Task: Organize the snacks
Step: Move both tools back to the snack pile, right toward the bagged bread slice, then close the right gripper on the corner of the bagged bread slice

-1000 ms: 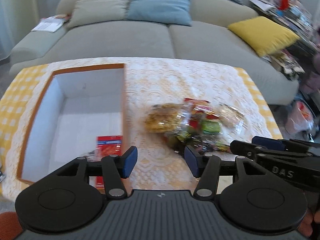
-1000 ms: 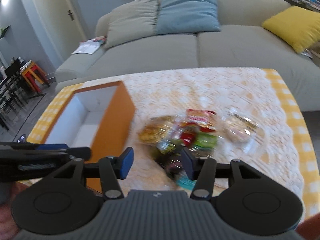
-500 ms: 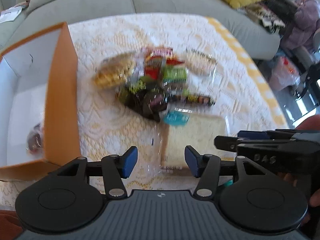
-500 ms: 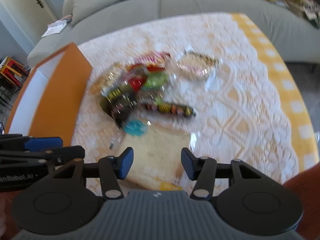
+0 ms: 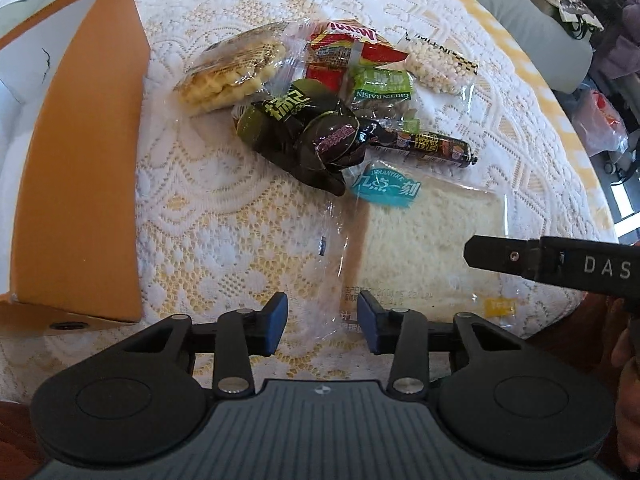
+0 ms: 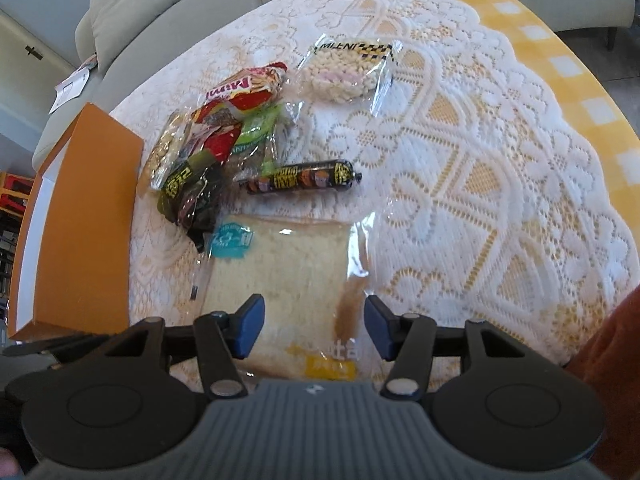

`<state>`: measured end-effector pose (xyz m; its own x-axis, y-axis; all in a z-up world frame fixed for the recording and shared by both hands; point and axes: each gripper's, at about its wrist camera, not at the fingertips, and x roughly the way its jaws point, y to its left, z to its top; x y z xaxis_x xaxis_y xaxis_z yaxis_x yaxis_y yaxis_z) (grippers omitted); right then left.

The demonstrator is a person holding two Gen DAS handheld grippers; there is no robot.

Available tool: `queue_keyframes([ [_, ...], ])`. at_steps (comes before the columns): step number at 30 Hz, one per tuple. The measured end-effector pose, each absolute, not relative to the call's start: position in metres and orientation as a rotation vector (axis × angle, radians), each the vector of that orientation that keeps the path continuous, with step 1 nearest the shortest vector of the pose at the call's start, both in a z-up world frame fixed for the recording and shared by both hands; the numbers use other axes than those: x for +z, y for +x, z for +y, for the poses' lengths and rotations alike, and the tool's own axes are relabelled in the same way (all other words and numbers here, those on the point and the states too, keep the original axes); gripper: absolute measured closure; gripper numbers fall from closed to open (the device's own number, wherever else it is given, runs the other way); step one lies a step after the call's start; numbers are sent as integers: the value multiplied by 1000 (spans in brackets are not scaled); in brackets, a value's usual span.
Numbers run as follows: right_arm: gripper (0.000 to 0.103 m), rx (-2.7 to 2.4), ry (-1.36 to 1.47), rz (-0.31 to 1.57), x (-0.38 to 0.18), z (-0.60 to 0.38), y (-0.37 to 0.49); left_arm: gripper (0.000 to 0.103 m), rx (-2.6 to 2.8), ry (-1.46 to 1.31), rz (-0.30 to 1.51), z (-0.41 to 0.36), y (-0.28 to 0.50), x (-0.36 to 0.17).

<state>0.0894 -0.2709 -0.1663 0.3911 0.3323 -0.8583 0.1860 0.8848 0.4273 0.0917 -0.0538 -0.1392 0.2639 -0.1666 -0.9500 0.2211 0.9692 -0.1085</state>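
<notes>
A bagged slice of white bread (image 5: 424, 248) lies at the near end of the snack pile on the lace tablecloth. My left gripper (image 5: 322, 322) points steeply down at the bag's clear left edge. Its jaws are closing, the loose wrapper lies between them, and the pads do not press it. My right gripper (image 6: 314, 328) straddles the bread bag (image 6: 280, 272) from the near side. Its jaws are opening slightly and are not touching the slice. One of its fingers (image 5: 500, 258) reaches in over the bread from the right. The orange box (image 5: 80, 184) stands to the left.
Behind the bread lie a sausage stick (image 6: 300, 178), dark green packs (image 5: 288, 120), a waffle pack (image 5: 232, 68), a red pack (image 5: 344, 48), a green raisin pack (image 5: 382, 88) and a puffed-ball pack (image 6: 344, 68). A sofa (image 6: 160, 0) stands beyond the table.
Both grippers dropped and tipped down toward the near part of the table, over the bread bag. The left jaws stand narrower than half a second ago.
</notes>
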Motion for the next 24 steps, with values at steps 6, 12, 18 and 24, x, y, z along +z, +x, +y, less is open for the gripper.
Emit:
queue_keyframes([
  [6,48,58,565,1159,-170,-282,86,63,-276,41,1292,-55,94,-141],
  [12,49,43,602,1148,-169,-287,83,63,-264,40,1304,-55,96,-141],
  [18,42,-8,609,1167,-171,-292,80,63,-252,37,1310,-54,97,-142],
  [24,41,42,729,1232,-190,-291,85,63,-246,45,1313,-54,96,-144],
])
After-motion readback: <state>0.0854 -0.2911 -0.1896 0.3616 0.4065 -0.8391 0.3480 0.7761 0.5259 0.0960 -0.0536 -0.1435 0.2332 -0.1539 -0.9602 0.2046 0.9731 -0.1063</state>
